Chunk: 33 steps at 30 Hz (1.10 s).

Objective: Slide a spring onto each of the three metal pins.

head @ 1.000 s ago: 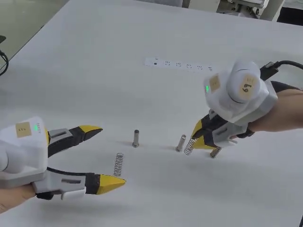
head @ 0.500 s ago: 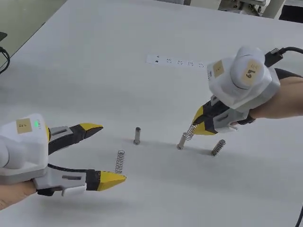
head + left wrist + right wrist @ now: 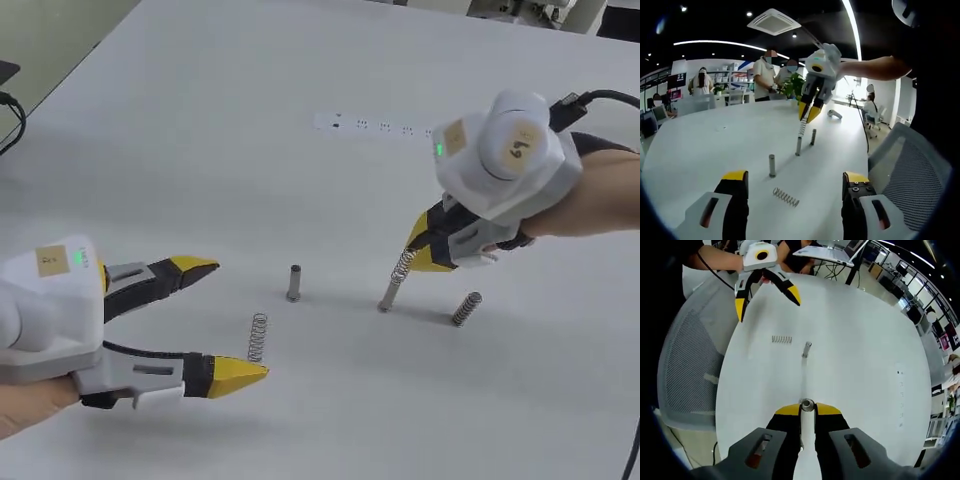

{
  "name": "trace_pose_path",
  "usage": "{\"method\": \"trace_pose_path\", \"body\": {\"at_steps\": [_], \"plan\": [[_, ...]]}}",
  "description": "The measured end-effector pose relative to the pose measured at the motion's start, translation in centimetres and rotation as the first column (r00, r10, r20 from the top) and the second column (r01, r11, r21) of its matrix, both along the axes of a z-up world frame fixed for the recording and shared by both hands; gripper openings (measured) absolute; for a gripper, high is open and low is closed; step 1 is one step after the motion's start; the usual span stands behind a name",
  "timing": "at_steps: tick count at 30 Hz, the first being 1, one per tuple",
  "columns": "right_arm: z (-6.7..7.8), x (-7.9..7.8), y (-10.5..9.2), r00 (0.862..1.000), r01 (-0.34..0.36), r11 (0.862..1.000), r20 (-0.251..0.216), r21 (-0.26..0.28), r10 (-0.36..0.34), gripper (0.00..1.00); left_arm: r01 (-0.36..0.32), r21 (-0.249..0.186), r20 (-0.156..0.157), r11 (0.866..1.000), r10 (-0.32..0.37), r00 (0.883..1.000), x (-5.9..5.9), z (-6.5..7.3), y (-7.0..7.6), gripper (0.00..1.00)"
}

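My right gripper [image 3: 413,260] is shut on a small spring [image 3: 402,266], whose lower end meets the top of a metal pin [image 3: 386,296]. In the right gripper view the held spring [image 3: 807,404] shows end-on between the shut jaws. A bare pin [image 3: 294,283] stands to the left. Another spring [image 3: 258,337] lies flat in front of it, between the open jaws of my left gripper [image 3: 222,320]. A third spring [image 3: 466,308] stands upright at the right, seemingly on a pin. The left gripper view shows the right gripper [image 3: 808,116] above the pin [image 3: 798,146].
A white power strip [image 3: 385,127] lies farther back on the white table [image 3: 200,150]. A mesh chair [image 3: 910,170] stands at the table's edge, and several people stand in the background.
My right gripper has lifted its spring off the table and brought it up over the right-hand pin. The left gripper has stayed open in place.
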State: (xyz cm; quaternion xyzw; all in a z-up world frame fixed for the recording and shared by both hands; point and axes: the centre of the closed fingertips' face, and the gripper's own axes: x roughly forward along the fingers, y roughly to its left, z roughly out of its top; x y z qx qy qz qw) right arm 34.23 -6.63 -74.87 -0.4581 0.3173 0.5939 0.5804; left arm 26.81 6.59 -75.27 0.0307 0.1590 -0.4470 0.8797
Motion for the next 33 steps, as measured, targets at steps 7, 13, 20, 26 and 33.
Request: {"method": "trace_pose_path", "body": {"at_steps": [7, 13, 20, 26, 33], "plan": [[-0.3, 0.2, -0.1, 1.0, -0.012, 1.0, -0.003, -0.019, 0.012, 0.07, 0.0, -0.003, 0.0, 1.0, 0.0, 1.0, 0.0, 0.1, -0.1, 0.72], [-0.5, 0.2, 0.0, 1.0, -0.015, 1.0, -0.008, -0.024, 0.015, 0.07, -0.003, -0.001, -0.005, 1.0, 0.003, 1.0, 0.0, -0.1, 0.0, 0.71], [-0.9, 0.2, 0.1, 1.0, -0.018, 0.999, -0.015, -0.031, 0.017, 0.07, -0.001, 0.005, -0.008, 1.0, 0.001, 1.0, -0.1, -0.3, 0.1, 0.72], [-1.4, 0.4, 0.0, 1.0, -0.017, 0.999, -0.023, -0.038, 0.016, 0.07, 0.0, -0.009, -0.003, 1.0, 0.0, 1.0, 0.0, 0.1, 0.0, 0.72], [-1.8, 0.4, 0.0, 0.999, -0.018, 0.999, -0.028, -0.041, 0.016, 0.07, 0.005, -0.014, 0.003, 1.0, -0.005, 1.0, -0.1, 0.4, 0.0, 0.73]]}}
